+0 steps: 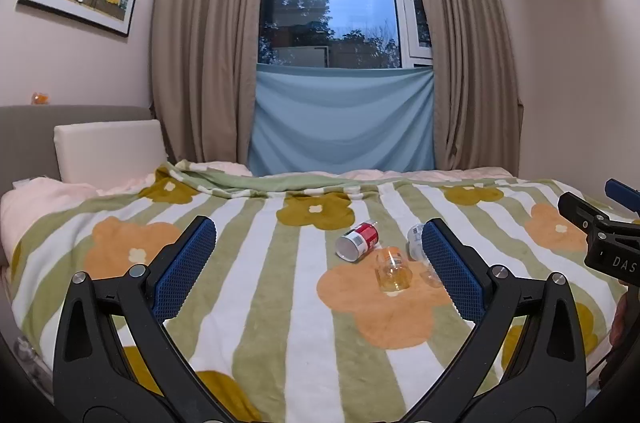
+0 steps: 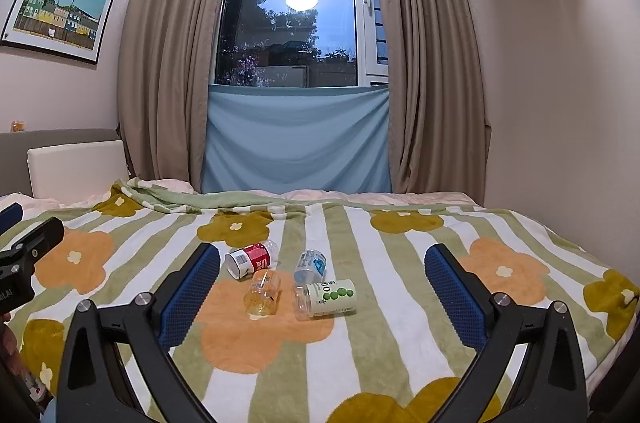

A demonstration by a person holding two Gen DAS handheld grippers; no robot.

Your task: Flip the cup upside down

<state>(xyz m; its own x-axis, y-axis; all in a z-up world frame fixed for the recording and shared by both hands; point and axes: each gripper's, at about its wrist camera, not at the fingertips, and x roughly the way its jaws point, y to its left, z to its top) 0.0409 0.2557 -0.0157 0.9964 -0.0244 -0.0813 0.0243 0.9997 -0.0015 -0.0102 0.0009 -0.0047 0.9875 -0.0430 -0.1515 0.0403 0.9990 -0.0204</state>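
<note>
Item 1: left gripper (image 1: 318,255), black frame with blue textured pads, jaws spread wide and empty, held above the near part of the bed. Item 2: right gripper (image 2: 322,281), same make, jaws likewise wide apart, holding nothing. White letters "DAS" showed on its body in the left wrist view; the rest of the word was cut off.

Item 3: striped green-and-white fleece blanket with orange and olive flowers (image 2: 360,355), covering the bed and bearing 4 small cups in a loose cluster at mid-bed.

Item 4: clear plastic cup with a yellow tint (image 2: 264,293), apparently lying on its side on an orange flower, near-left of the cluster. Item 5: red-and-white labelled cup (image 2: 252,259), on its side, just beyond it. Item 6: cup with blue-and-white print (image 2: 311,265), far right. Item 7: white cup with green dots (image 2: 330,297), on its side, near right; its label was too small to read.

Step, as judged: approach, no cup yet grasped. Which cup was meant could not be told. The next move would call for lowering 1 gripper over a cup, closing on its wall, then turning it mouth-down.
</note>
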